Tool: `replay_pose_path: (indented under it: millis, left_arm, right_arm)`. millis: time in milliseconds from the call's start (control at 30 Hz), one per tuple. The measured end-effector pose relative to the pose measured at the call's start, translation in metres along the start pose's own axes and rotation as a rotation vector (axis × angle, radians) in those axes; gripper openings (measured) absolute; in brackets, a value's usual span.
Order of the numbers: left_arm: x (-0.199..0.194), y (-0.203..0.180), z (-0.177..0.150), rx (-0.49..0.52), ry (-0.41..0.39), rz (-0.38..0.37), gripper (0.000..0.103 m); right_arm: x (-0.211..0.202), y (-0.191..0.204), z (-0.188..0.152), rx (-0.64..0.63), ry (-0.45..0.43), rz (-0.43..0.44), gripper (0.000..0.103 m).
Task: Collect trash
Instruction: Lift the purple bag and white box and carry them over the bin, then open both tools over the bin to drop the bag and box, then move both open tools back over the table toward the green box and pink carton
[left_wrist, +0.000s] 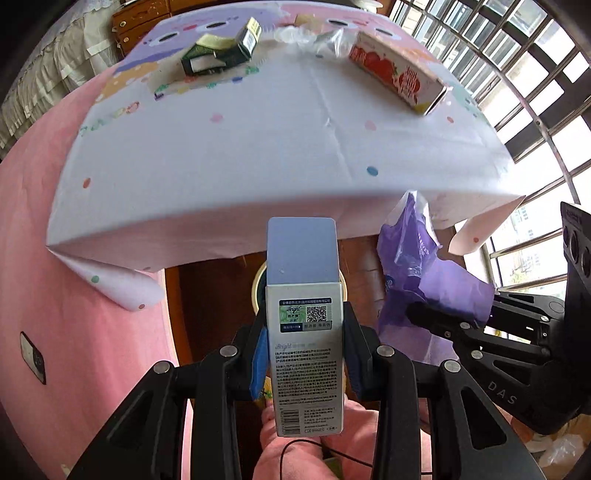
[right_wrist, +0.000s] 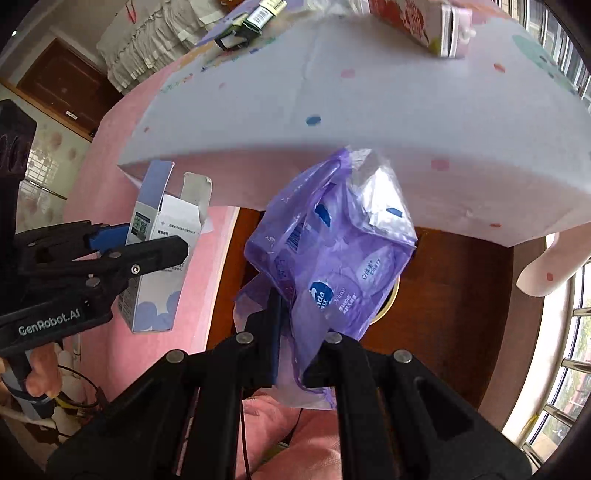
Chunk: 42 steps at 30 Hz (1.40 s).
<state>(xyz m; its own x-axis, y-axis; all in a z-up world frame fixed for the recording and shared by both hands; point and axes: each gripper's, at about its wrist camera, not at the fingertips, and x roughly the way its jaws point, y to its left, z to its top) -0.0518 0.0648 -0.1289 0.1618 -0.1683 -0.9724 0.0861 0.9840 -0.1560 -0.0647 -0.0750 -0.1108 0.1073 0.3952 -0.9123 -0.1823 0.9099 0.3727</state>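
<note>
Left hand-held gripper (left_wrist: 304, 354): clenched on the blue-and-white carton (left_wrist: 303, 325), pads pressing its two narrow sides at mid-height; carried off the table, below its front edge, above the round bin (left_wrist: 258, 288).
Right hand-held gripper (right_wrist: 299, 354): clamped on the lower edge of the purple tissue wrapper (right_wrist: 332, 254), which stands up from the grip, also off the table and over the bin rim (right_wrist: 389, 306).
Carton handling: empty by the look of its open top flaps in the right view, so judged light; thin card, stiff along the edges yet easy to crush under a hard squeeze; glossy faces may slip, so a grip across the narrow sides near the middle suits it.
Wrapper handling: thin plastic film, crumpled, probably near weightless and slippery; no shape of its own, so a pinch on a bunched fold holds better than on one loose layer; likely to cling to the pads on release.
Left on the table (left_wrist: 258, 155): red strawberry carton (left_wrist: 399, 79) near the far right corner, dark green box (left_wrist: 221, 51) at the far left, clear crumpled film (left_wrist: 317, 40) between them, all well apart from both grippers.
Step in hand: judged to be dropping both pieces into the bin.
</note>
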Motion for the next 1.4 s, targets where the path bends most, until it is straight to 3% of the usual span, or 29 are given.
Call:
replay_pose_path:
  millis: [233, 400, 533, 633, 667, 733, 767, 800, 833, 1133, 1400]
  left_arm:
    - [0.151, 0.017, -0.022, 0.021, 0.076, -0.045, 0.035]
    - [0.248, 0.038, -0.032, -0.001, 0.110, -0.053, 0.035]
    - [0.292, 0.050, -0.035, -0.008, 0.107, -0.056, 0.035]
    - [0.311, 0.052, -0.034, 0.001, 0.112, -0.082, 0.043]
    - [0.314, 0.057, -0.030, 0.000, 0.116, -0.090, 0.057]
    - [0.317, 0.061, -0.024, -0.003, 0.112, -0.073, 0.072]
    - [0.323, 0.066, -0.021, -0.009, 0.115, -0.076, 0.079]
    - [0.324, 0.071, -0.020, -0.021, 0.116, -0.082, 0.084]
    - [0.324, 0.075, -0.020, -0.035, 0.111, -0.085, 0.090]
    - [0.299, 0.087, -0.028, -0.065, 0.080, -0.068, 0.090]
    - [0.194, 0.074, -0.044, -0.083, 0.031, -0.071, 0.090]
  right_arm:
    - [0.154, -0.063, -0.029, 0.083, 0.069, -0.052, 0.006]
    - [0.238, -0.097, -0.043, 0.113, 0.096, -0.070, 0.006]
    - [0.279, -0.117, -0.049, 0.120, 0.093, -0.085, 0.006]
    - [0.299, -0.128, -0.049, 0.141, 0.100, -0.099, 0.010]
    - [0.302, -0.131, -0.048, 0.139, 0.101, -0.113, 0.018]
    - [0.307, -0.135, -0.047, 0.145, 0.106, -0.131, 0.037]
    - [0.308, -0.136, -0.051, 0.151, 0.109, -0.133, 0.053]
    - [0.306, -0.137, -0.050, 0.157, 0.106, -0.126, 0.059]
    - [0.308, -0.133, -0.039, 0.159, 0.102, -0.118, 0.059]
    - [0.272, -0.117, -0.032, 0.165, 0.091, -0.121, 0.059]
    - [0.182, -0.081, -0.042, 0.228, 0.046, -0.070, 0.059]
